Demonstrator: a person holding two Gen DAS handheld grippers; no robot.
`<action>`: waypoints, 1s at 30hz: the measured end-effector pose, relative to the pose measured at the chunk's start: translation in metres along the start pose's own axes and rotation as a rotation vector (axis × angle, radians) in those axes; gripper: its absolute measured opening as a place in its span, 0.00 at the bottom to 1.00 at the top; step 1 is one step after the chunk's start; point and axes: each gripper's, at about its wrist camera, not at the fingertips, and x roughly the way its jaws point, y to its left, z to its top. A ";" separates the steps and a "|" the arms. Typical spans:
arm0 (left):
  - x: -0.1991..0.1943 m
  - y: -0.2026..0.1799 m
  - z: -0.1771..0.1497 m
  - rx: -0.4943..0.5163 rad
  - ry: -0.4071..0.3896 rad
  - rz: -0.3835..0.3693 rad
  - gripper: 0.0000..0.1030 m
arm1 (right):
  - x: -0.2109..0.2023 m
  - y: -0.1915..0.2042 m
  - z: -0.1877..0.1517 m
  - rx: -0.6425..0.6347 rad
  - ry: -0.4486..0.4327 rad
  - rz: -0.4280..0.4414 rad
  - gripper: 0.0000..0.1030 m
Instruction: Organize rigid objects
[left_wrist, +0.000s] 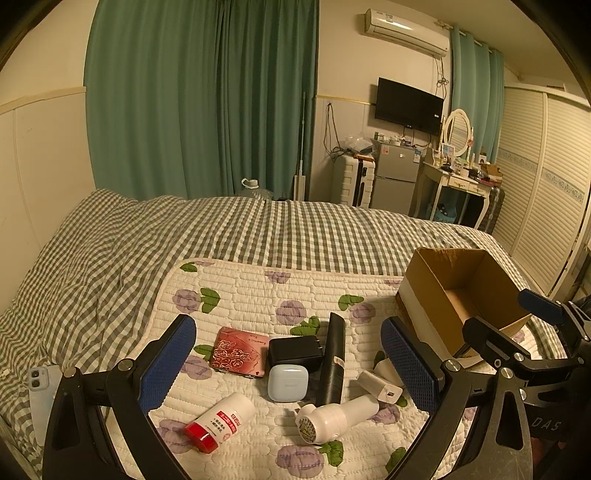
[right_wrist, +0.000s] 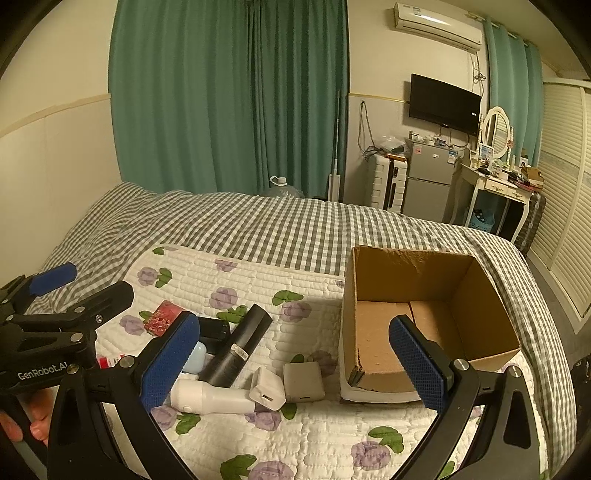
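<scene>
Your left gripper (left_wrist: 288, 363) and right gripper (right_wrist: 295, 354) both hover with jaws spread wide, holding nothing. On the floral mat (left_wrist: 258, 291) lie a red tin (left_wrist: 238, 352), black charger (left_wrist: 293, 352), blue earbud case (left_wrist: 288, 382), black cylinder (left_wrist: 332, 360) and two white bottles. The cardboard box (right_wrist: 417, 310) sits just right of them

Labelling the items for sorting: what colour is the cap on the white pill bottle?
Red. The cap of the pill bottle shows best in the left wrist view.
</scene>
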 end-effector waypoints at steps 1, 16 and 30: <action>0.000 0.000 0.000 0.000 0.000 0.000 1.00 | 0.000 0.001 0.000 0.000 0.000 0.001 1.00; 0.010 0.016 -0.001 -0.002 0.014 0.052 1.00 | 0.017 0.011 -0.009 -0.061 0.047 0.045 1.00; 0.058 0.037 -0.038 -0.018 0.211 0.125 0.99 | 0.101 0.033 -0.065 -0.160 0.298 0.153 0.66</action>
